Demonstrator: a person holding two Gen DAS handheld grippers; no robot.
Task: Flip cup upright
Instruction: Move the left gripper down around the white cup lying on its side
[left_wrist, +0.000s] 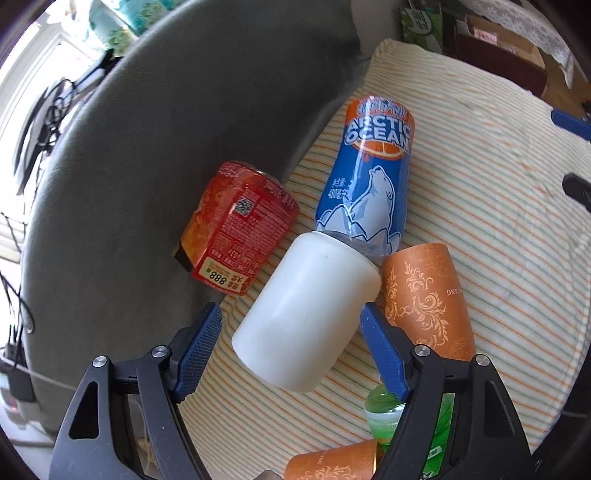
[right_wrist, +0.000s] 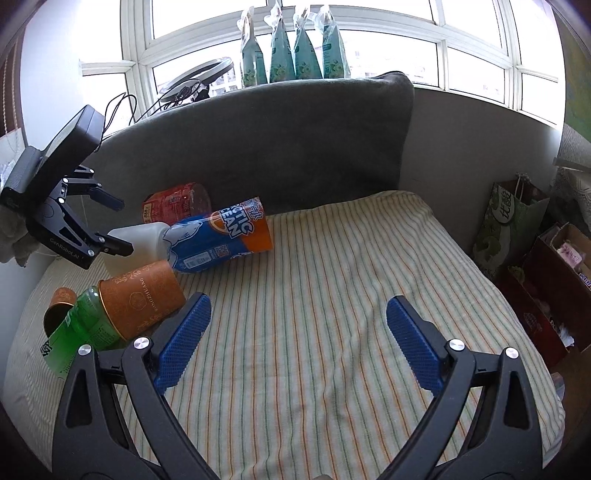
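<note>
left gripper (left_wrist: 291, 354) is held spread, its jaws either side of the white cup (left_wrist: 306, 314), untouched; the cup lies on its side just ahead, long axis running away toward the blue bottle (left_wrist: 369, 177). right gripper (right_wrist: 295, 339), also spread and empty, is well apart. striped cushion (right_wrist: 332, 295), grey backrest (right_wrist: 277, 140), window (right_wrist: 369, 44) behind.

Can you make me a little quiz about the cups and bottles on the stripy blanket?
1. True or false: the white cup stands upright.
2. Which does the left hand-held gripper face? A the white cup, B the green bottle, C the red cup.
3. Fill in: the right hand-held gripper is open over the ____ blanket.

Key: 1 false, it lies on its side. 2 A. 3 striped.
</note>
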